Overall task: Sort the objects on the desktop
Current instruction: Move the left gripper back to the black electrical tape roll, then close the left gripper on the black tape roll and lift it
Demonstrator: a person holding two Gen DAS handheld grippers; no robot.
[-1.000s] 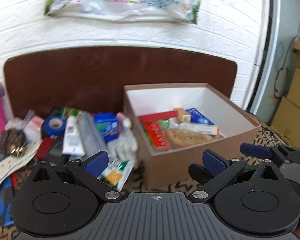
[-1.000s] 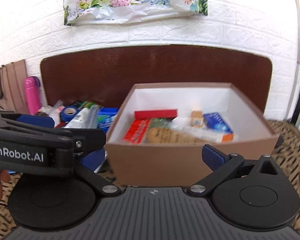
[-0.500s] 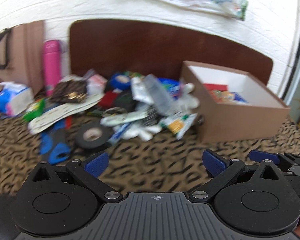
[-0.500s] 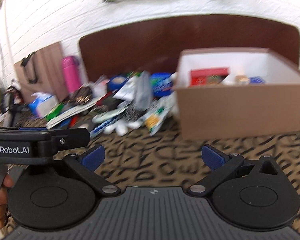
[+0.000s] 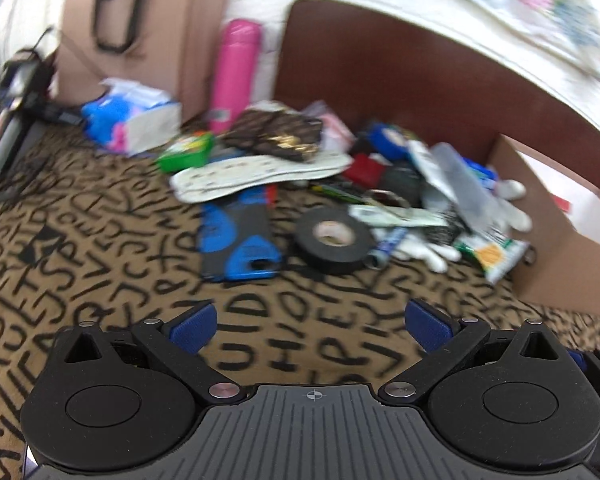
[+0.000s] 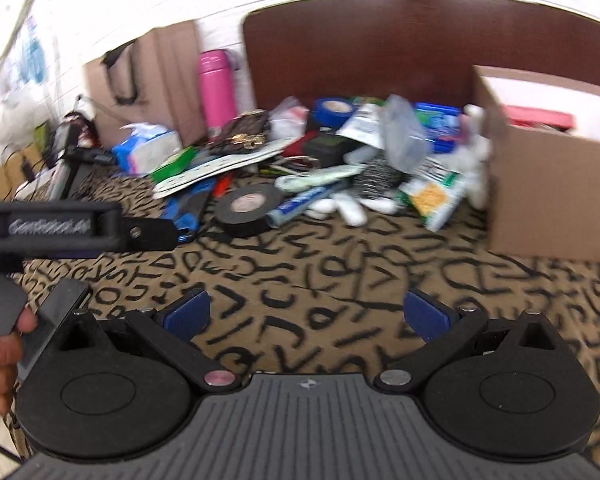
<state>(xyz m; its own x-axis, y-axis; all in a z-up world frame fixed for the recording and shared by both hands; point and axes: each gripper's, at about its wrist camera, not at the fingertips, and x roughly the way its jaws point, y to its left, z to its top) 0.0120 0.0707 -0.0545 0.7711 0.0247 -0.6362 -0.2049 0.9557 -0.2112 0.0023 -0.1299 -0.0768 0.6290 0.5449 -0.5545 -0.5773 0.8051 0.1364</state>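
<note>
Left gripper (image 5: 312, 322), right gripper (image 6: 307, 314): jaws spread wide, nothing held, kept low over the patterned surface (image 6: 340, 288), presumably ready for a pick. Ahead: tape roll (image 5: 332, 238), blue case (image 5: 236, 240), mixed clutter. Box (image 6: 548, 184), partly filled, is placed at right for sorted items.

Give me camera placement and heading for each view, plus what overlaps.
Left wrist: on the left gripper, low over the patterned cloth, facing the clutter pile; own open blue-padded fingers show.
Right wrist: on the right gripper, same heading from further right; own open fingers, the left gripper's body and a hand show.
Shared: black tape roll, pink bottle, cardboard box.
</note>
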